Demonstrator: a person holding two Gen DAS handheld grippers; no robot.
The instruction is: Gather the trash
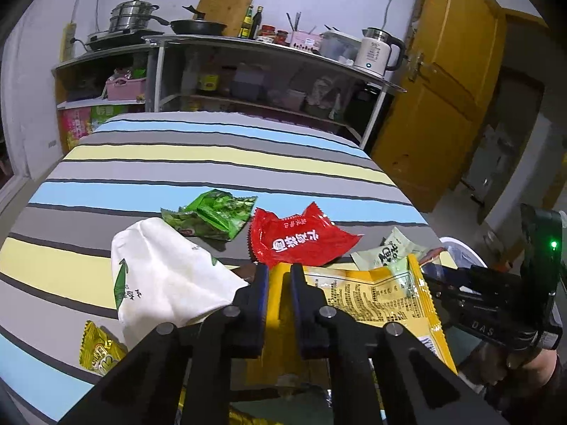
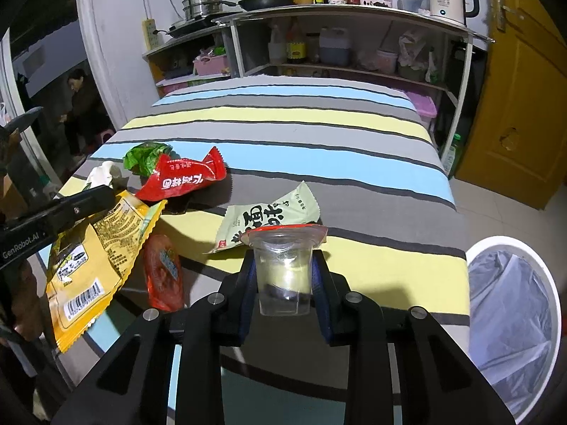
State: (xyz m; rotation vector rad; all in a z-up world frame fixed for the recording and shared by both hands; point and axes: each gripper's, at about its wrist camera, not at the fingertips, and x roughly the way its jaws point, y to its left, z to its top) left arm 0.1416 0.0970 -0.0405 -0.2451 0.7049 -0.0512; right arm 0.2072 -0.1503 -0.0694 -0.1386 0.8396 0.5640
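On the striped bed [image 2: 319, 134] most trash still lies uncollected, while the left gripper [image 1: 278, 272] has its fingers closed on the yellow wrapper [image 1: 382, 297], the right gripper [image 2: 283, 269] clamps a clear cup [image 2: 283, 269], and the lined bin [image 2: 514, 318] waits beside the bed.

both wrist views close over the striped bed [image 1: 219, 156], angled down toward the shelving (shared: red wrapper [image 2: 180, 180])

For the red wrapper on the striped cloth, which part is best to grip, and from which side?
Probably a crimped, serrated end of the red wrapper, taken from above: that end is thin and lifts off the striped cloth, while the middle is puffed and would likely slip.
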